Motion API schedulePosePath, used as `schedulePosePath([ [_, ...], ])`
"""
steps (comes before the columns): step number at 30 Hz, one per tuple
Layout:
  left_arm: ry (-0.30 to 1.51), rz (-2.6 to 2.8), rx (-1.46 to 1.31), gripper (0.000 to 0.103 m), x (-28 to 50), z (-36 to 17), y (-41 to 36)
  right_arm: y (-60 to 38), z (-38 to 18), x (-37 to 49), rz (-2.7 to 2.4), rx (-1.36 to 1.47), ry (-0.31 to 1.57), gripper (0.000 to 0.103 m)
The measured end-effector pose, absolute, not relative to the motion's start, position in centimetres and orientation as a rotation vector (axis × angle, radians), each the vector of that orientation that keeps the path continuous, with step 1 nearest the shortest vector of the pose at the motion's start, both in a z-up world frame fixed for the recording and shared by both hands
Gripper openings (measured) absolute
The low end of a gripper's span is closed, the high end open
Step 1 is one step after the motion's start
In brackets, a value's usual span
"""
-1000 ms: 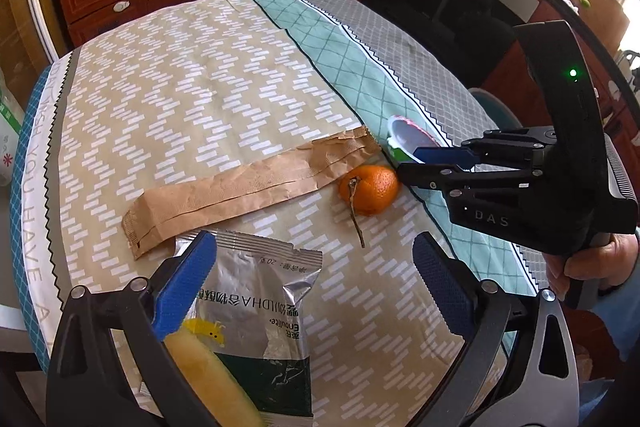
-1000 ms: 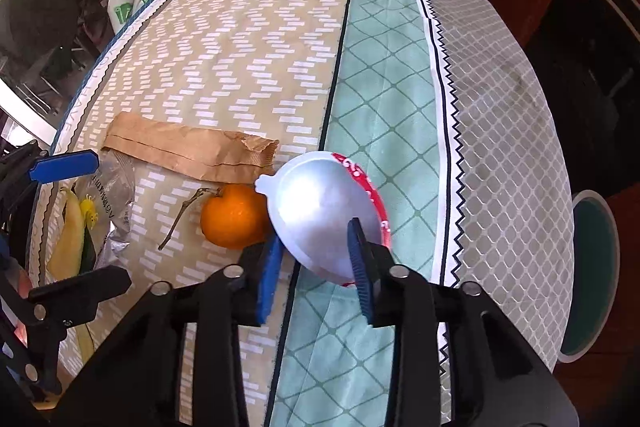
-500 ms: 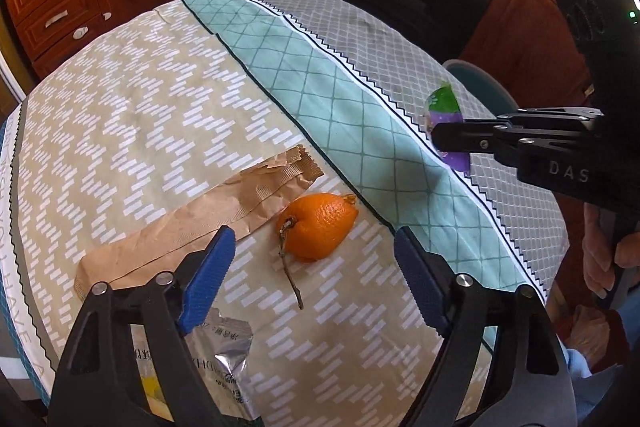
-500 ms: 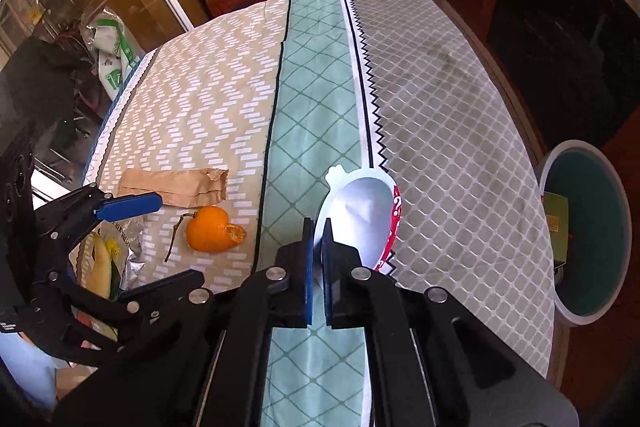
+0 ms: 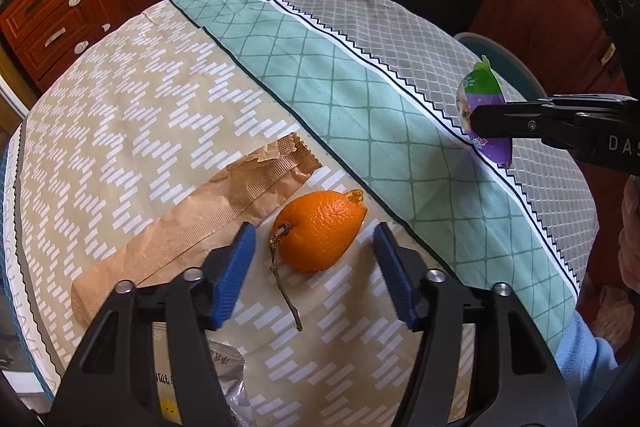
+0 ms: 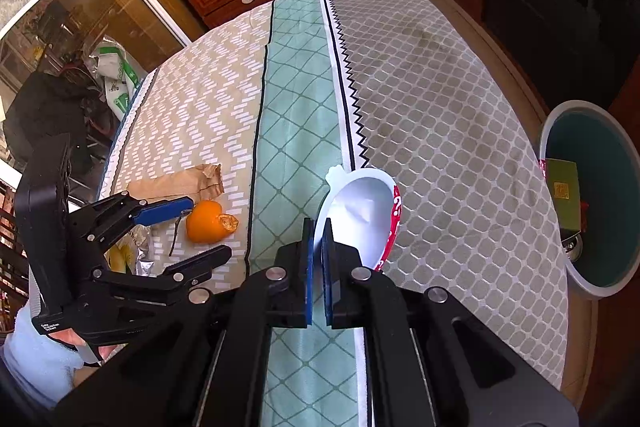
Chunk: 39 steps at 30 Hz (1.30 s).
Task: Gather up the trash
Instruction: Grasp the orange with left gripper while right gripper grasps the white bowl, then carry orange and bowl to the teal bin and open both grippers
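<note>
A left gripper (image 5: 312,259) brackets an orange peel (image 5: 320,231) on the patterned tablecloth (image 5: 160,99), pads half-spread and not yet touching; the right gripper (image 6: 318,255) pinches a foil lid (image 6: 364,215) by its rim above the cloth, the bin (image 6: 592,283) waiting past the table edge; the thin lid could slip from so slight a hold, and the rounded peel could roll from closing pads; a second ago the left jaws gaped wide above a silver packet (image 5: 224,375), and have just been closing.
</note>
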<state>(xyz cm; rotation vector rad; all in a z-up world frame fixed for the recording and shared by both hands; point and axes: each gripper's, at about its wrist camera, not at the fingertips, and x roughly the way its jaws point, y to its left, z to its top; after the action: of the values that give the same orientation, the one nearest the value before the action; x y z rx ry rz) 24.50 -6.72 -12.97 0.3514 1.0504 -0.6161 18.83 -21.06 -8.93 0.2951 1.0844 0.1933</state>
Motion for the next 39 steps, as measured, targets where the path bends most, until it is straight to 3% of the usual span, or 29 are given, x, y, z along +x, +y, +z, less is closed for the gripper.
schedulePosePath([
  [1,1.044,-0.615,0.356,0.037,24.4,-12.9,-6.8,-21.2,-9.0,18.9,0.194,0.299,1.084,0.004],
  [2,1.048,-0.626,0.345,0.031,24.3,-12.8,-6.8,-21.3,-9.0,18.8,0.195,0.302,1.083,0.004],
  [5,1.057,-0.629,0.311,0.025,24.1,-12.6,-6.6,-21.6,-9.0,18.6,0.197,0.311,1.082,0.004],
  [23,1.021,-0.657,0.197,0.023,21.5,-7.6,-9.0,-26.4,-6.8,15.8,0.177,0.379,1.008,0.004],
  [39,0.979,-0.862,0.257,0.023,21.1,-5.1,-25.4,-41.2,-4.6,11.7,-0.044,0.452,0.929,0.004],
])
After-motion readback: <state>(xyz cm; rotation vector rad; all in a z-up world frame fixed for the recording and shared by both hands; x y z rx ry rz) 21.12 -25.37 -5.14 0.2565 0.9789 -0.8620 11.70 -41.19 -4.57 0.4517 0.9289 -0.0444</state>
